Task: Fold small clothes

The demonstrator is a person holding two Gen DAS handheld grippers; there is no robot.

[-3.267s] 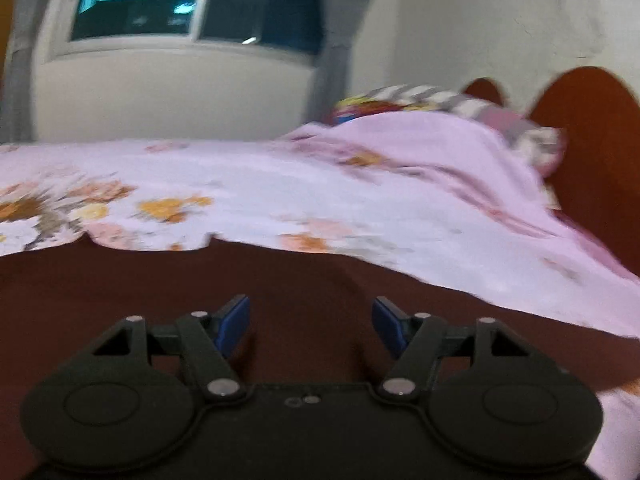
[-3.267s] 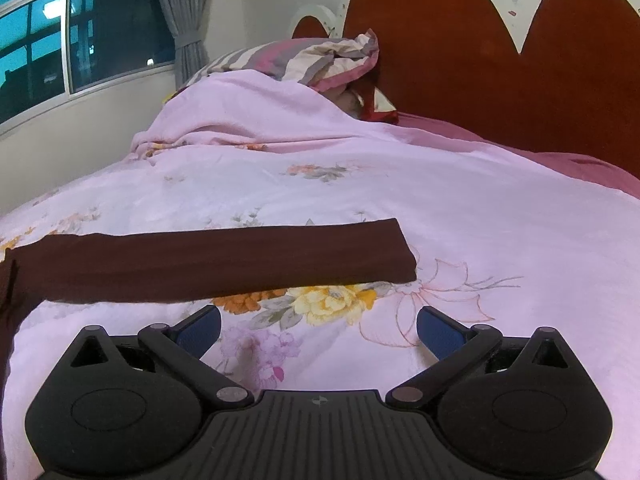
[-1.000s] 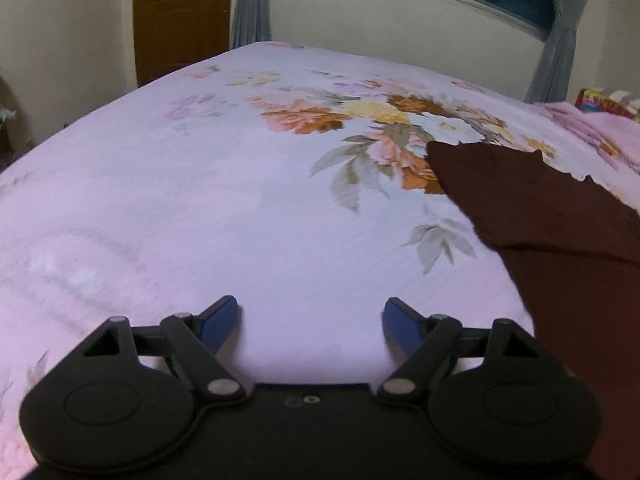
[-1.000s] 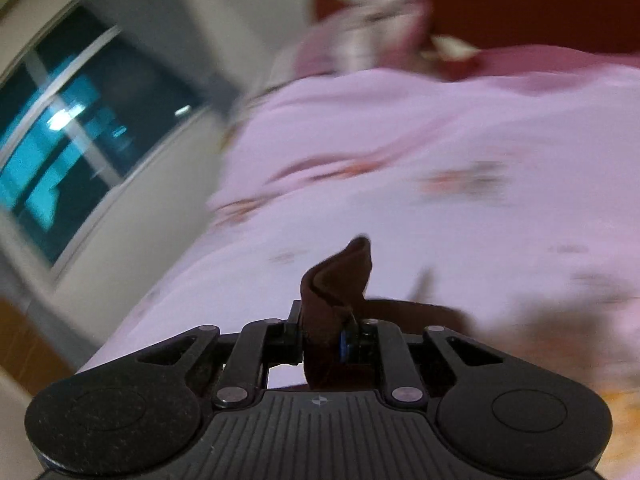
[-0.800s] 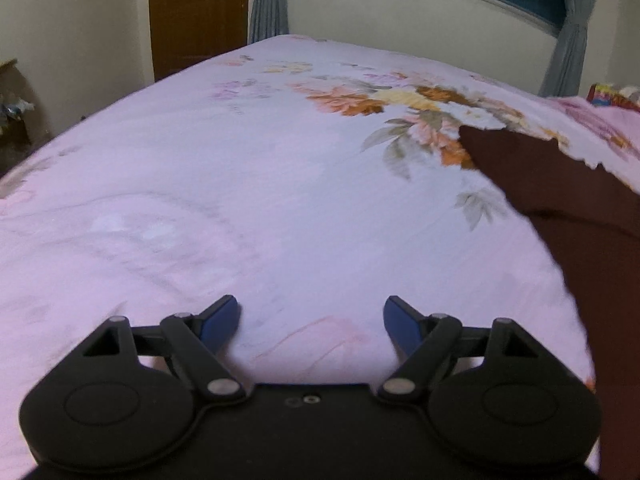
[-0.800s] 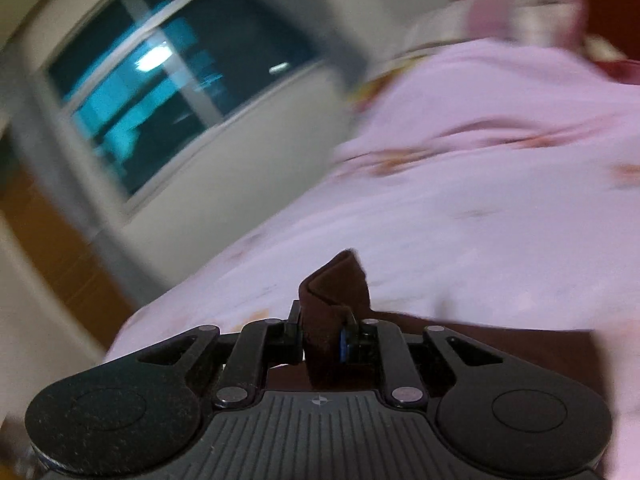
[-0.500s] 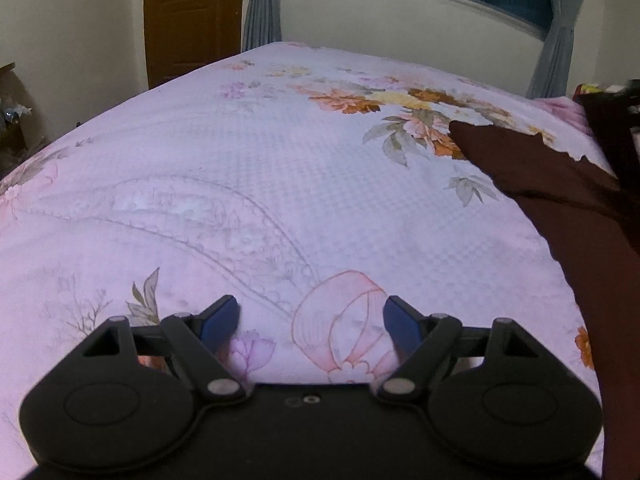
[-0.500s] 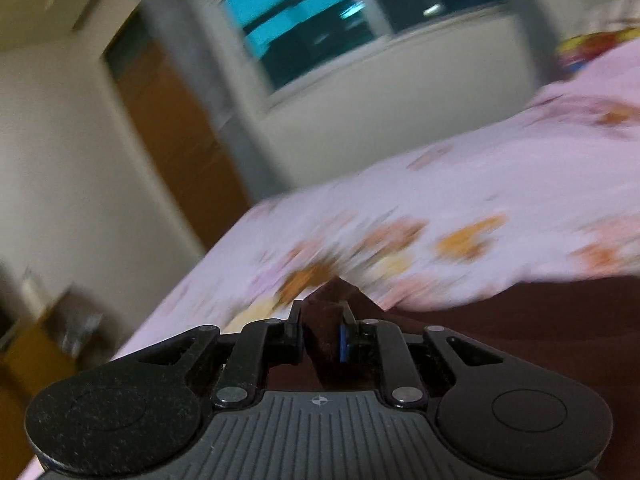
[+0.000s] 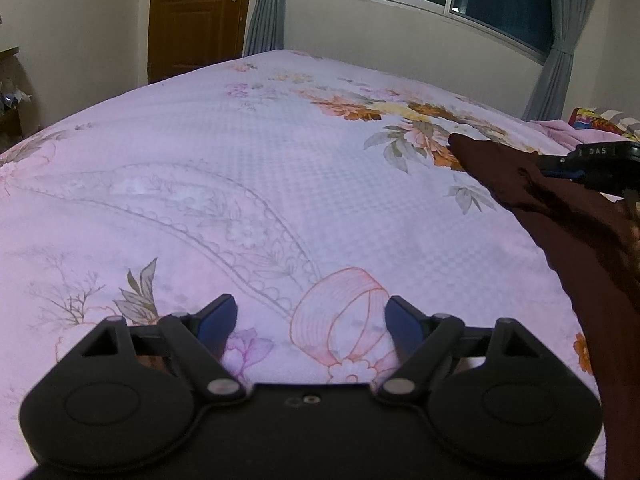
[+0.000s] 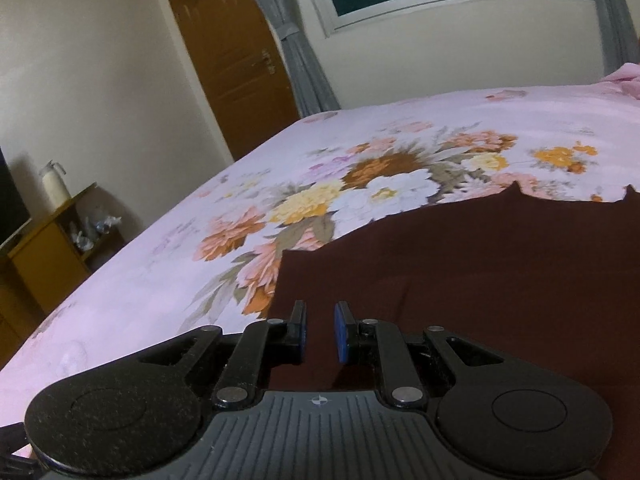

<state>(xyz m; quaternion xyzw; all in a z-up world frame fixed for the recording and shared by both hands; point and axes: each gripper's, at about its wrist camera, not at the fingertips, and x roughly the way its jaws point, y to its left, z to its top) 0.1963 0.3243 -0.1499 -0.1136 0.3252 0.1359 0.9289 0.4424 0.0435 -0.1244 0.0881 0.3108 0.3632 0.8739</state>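
the floral bedspread (image 9: 248, 184) carries the dark brown garment (image 10: 480, 280), which lies flat along its right side, long axis running away toward the window. the right gripper (image 10: 319, 332) sits directly over the garment's near left edge, jaws narrowly apart with nothing clamped. the left gripper (image 9: 310, 320), jaws wide and empty, is over bare bedspread with the garment well to its right; the right hand is nearer.

The dark brown cloth (image 9: 568, 216) runs off the right edge of the left wrist view, so its full shape cannot be told. There the right gripper (image 9: 560, 168) shows only in part, its fingers sunk in a fold, and the pillow (image 9: 604, 120) is cut by the edge. In the right wrist view the cloth (image 10: 480, 272) continues past the right and bottom edges. What stands on the shelf (image 10: 52, 236) is too small to name.
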